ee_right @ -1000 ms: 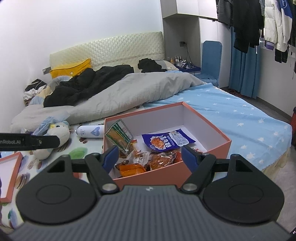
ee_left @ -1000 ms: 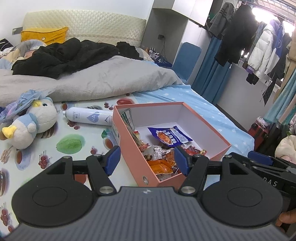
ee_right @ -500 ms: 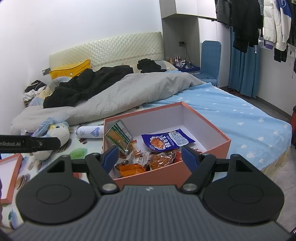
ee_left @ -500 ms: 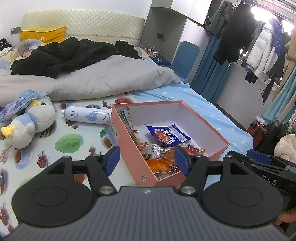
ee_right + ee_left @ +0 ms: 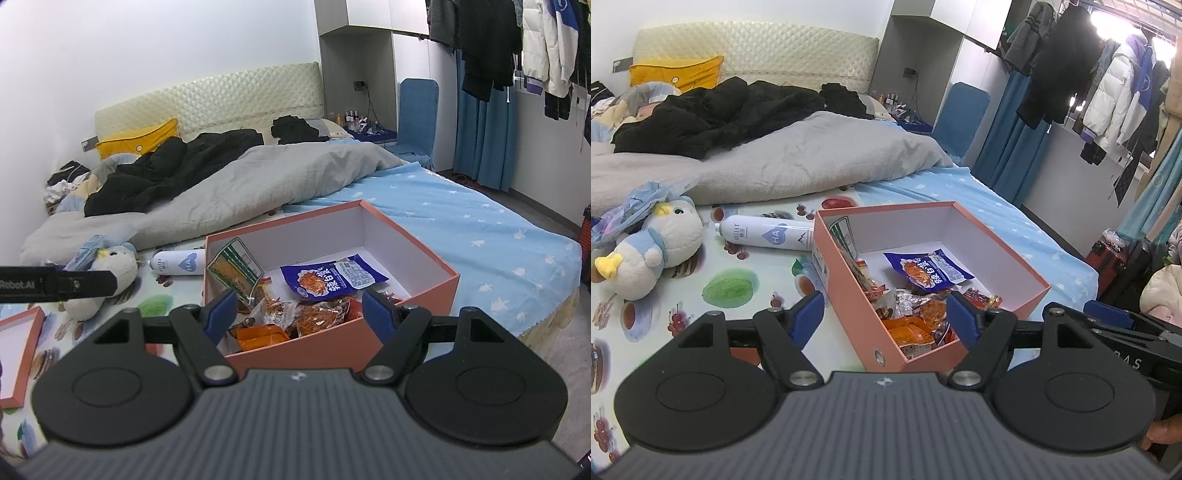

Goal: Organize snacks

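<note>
An open pink box [image 5: 849,317] sits on the bed and holds several snack packets: a blue packet [image 5: 931,271], orange packets [image 5: 910,332] and a green-striped packet [image 5: 842,236] leaning on its left wall. The box also shows in the right wrist view [image 5: 332,347], with the blue packet [image 5: 332,278] and the green-striped packet [image 5: 234,267] inside. My left gripper [image 5: 884,317] is open and empty, just before the box's near corner. My right gripper [image 5: 299,312] is open and empty, over the box's near wall.
A white spray can [image 5: 764,236] lies left of the box beside a plush bird [image 5: 650,251]. A grey duvet [image 5: 783,162] and black clothes [image 5: 713,110] cover the far bed. The pink box lid [image 5: 18,350] lies at the left. Hanging clothes [image 5: 1108,92] fill the right.
Both grippers stay open. The views shift only slightly; the box sits a little lower and nearer in the left wrist view.
</note>
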A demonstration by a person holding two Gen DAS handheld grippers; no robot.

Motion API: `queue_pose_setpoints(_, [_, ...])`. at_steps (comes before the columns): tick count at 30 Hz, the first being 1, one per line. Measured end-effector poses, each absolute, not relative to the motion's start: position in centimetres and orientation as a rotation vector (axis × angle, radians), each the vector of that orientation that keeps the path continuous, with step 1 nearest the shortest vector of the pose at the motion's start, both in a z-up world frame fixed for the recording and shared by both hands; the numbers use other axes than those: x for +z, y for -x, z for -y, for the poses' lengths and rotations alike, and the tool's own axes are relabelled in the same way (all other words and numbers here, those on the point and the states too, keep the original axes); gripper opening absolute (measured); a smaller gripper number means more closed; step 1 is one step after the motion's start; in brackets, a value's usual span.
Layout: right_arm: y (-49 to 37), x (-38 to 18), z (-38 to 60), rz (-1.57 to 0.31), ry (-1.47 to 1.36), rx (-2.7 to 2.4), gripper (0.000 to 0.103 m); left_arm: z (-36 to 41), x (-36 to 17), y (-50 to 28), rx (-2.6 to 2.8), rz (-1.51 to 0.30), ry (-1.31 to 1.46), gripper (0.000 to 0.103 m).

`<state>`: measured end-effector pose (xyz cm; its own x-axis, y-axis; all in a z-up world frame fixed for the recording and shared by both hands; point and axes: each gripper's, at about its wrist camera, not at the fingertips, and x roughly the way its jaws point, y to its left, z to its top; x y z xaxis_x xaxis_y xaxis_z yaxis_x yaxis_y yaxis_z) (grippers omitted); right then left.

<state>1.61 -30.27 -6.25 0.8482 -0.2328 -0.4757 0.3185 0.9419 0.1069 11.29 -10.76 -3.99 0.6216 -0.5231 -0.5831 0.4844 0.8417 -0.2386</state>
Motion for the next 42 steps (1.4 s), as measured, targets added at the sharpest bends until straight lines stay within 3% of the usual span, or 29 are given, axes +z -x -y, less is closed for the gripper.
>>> queue_pose_setpoints(8, [-1.7,-6.5,30.3,-0.485,-0.203,-0.289,0.076,10.7,-3.8,-11.0,-0.576,-0.690,0.046,0.079])
queue_pose_setpoints(11, [-1.8,-6.7,30.3,-0.490,-0.213,-0.285,0.076,10.6,-3.9,-11.1,-0.568,-0.701,0.039,0.090])
queue_pose_setpoints(16, [-2.0,-7.0,30.8,-0.499,-0.239,-0.289,0.076,10.4,-4.1,-11.4,-0.548,-0.718,0.032,0.096])
queue_pose_setpoints(18, [-2.0,-7.1,30.9,-0.497,-0.241,-0.295,0.083,10.3,-4.0,-11.4,-0.540,-0.715,0.028,0.098])
queue_pose_setpoints(19, [-2.1,-7.1,30.9,-0.495,-0.241,-0.297,0.096,10.3,-4.0,-11.3,-0.537,-0.712,0.023,0.099])
queue_pose_setpoints(20, [-2.1,-7.1,30.9,-0.492,-0.241,-0.298,0.103,10.3,-4.0,-11.3,-0.535,-0.711,0.020,0.099])
queue_pose_setpoints(42, [-2.2,-7.4,30.6,-0.501,-0.220,-0.322,0.103,10.5,-3.9,-11.1,-0.486,-0.699,-0.003,0.100])
